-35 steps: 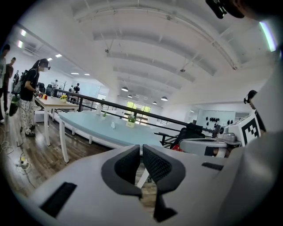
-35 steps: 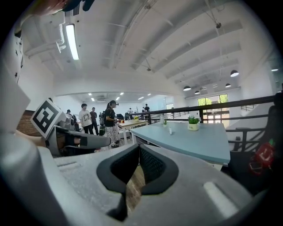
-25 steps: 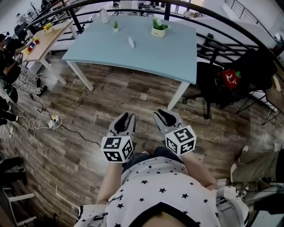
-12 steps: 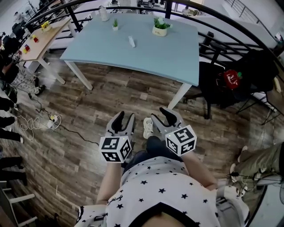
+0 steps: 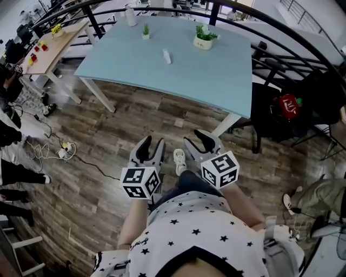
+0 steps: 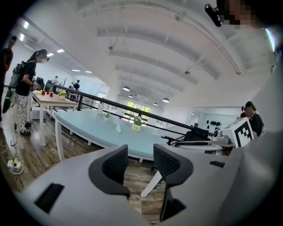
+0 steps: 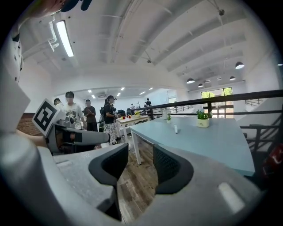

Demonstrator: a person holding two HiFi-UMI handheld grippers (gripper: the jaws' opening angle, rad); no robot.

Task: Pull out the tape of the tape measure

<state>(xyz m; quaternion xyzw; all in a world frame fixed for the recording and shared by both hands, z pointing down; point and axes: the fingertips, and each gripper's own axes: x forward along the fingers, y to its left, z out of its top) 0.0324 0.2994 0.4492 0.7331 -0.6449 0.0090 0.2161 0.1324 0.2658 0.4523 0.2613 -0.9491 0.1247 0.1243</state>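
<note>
A small white object (image 5: 167,55), the only thing here that could be the tape measure, lies on the light blue table (image 5: 216,81), far ahead of both grippers. It also shows in the left gripper view (image 6: 118,128) and the right gripper view (image 7: 175,129). My left gripper (image 5: 150,145) is held at waist height over the wooden floor, its jaws opening with nothing between them (image 6: 140,155). My right gripper (image 5: 198,138) hangs beside it, open and empty (image 7: 140,155). Both point toward the table.
Two small potted plants (image 5: 204,38) (image 5: 145,31) and a white bottle (image 5: 130,16) stand on the table. A black chair with a red bag (image 5: 289,105) is at the right. A black railing (image 5: 281,32) runs behind. Cables (image 5: 51,151) and people's legs are at the left.
Both grippers' jaws have spread wider. A white shoe has come into view between the grippers, and the table has shifted slightly to the right in the head view.
</note>
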